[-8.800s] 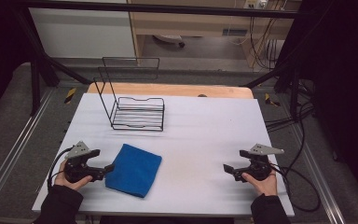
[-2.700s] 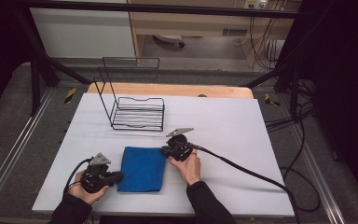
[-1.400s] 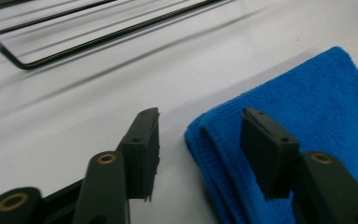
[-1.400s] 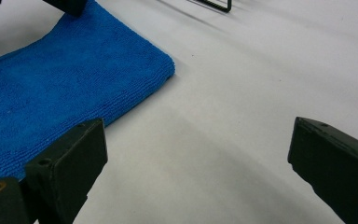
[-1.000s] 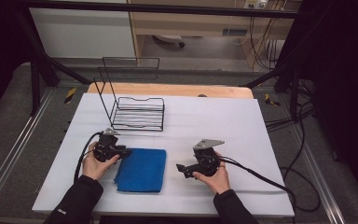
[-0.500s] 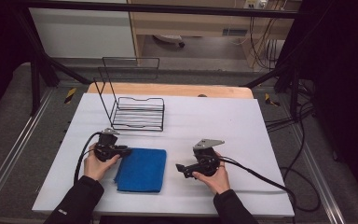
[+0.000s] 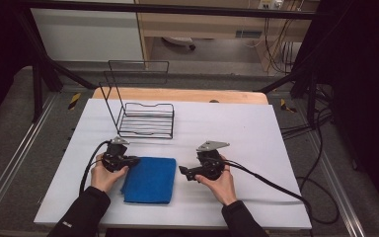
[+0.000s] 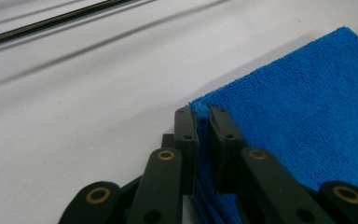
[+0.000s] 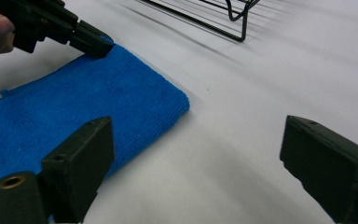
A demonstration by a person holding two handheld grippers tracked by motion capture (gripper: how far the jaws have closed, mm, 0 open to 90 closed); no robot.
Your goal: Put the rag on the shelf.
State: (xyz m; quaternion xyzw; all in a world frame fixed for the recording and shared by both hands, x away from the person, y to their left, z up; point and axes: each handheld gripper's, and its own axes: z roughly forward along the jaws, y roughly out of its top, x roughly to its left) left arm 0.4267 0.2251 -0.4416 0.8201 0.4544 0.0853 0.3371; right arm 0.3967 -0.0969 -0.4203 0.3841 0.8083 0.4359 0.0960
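A folded blue cloth (image 7: 149, 180) lies flat on the white table (image 7: 256, 133), near the front. My left gripper (image 7: 134, 161) is at the cloth's far left corner; its jaws have just been closing and now pinch that corner (image 8: 203, 116) between the pads. The same grip appears in the right gripper view, at the cloth (image 9: 79, 105) corner under the left gripper (image 9: 95, 46). My right gripper (image 7: 182, 171) rests low on the table just right of the cloth, jaws wide apart with bare table between them (image 9: 196, 163); they have closed slightly.
A black wire rack (image 7: 143, 116) stands at the back left of the table, behind the cloth. Black cables (image 7: 271, 182) trail from the right gripper across the table's right side. A wooden board edge (image 7: 177, 95) runs behind the white sheet.
The left gripper's jaws have come together on the cloth's far left corner. Both hands have stayed about where they were.
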